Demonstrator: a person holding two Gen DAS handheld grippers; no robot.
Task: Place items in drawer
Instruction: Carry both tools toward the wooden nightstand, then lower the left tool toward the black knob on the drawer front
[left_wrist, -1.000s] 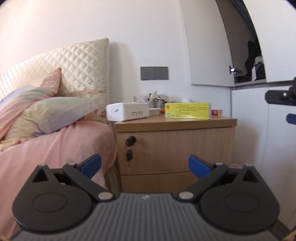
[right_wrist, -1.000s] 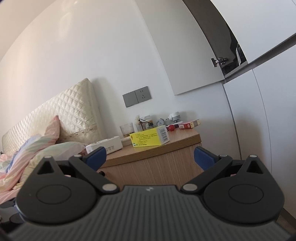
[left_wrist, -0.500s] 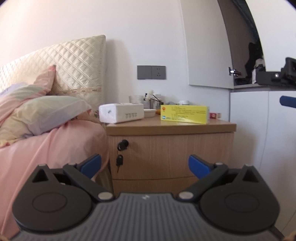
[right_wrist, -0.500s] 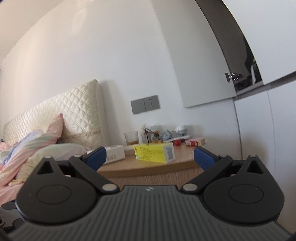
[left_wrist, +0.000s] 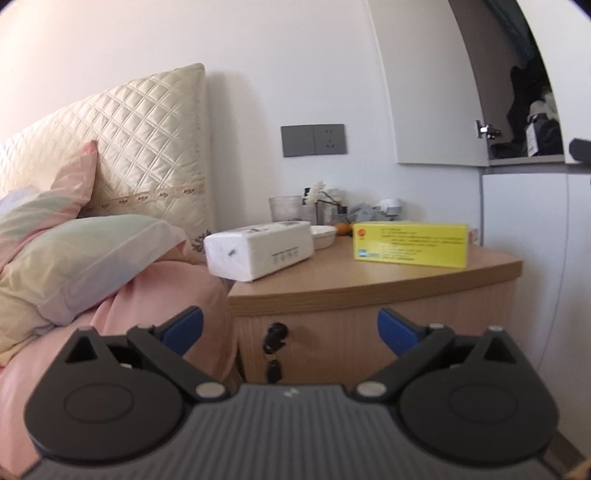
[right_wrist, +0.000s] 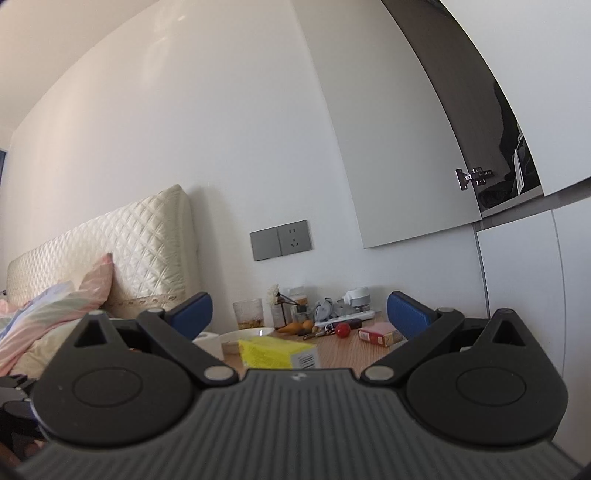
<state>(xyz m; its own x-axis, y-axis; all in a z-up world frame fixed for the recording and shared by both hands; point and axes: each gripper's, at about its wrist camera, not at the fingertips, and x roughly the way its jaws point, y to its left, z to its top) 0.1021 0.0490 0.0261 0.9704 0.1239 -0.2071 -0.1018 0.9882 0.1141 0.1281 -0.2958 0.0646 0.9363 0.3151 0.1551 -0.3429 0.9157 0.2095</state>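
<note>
A wooden nightstand (left_wrist: 369, 288) stands beside the bed, its top drawer (left_wrist: 332, 332) shut with a key (left_wrist: 274, 338) in the lock. On top lie a yellow box (left_wrist: 410, 244), also in the right wrist view (right_wrist: 273, 352), a white tissue pack (left_wrist: 258, 251), a red-and-white small box (right_wrist: 380, 334) and a red ball (right_wrist: 343, 329). My left gripper (left_wrist: 290, 330) is open and empty, level with the drawer front. My right gripper (right_wrist: 299, 315) is open and empty, above the nightstand top.
A pink-covered bed (left_wrist: 110, 332) with pillows (left_wrist: 85, 251) and a quilted headboard (left_wrist: 147, 147) lies left. A white bowl (left_wrist: 323, 234), a glass (right_wrist: 248, 314), a flower vase and small clutter crowd the back. A white wardrobe (left_wrist: 535, 258) stands right, its upper door (left_wrist: 424, 92) ajar.
Both grippers have moved closer to the nightstand. The left view rose toward the tabletop and the right view now looks over it. Both stay open.
</note>
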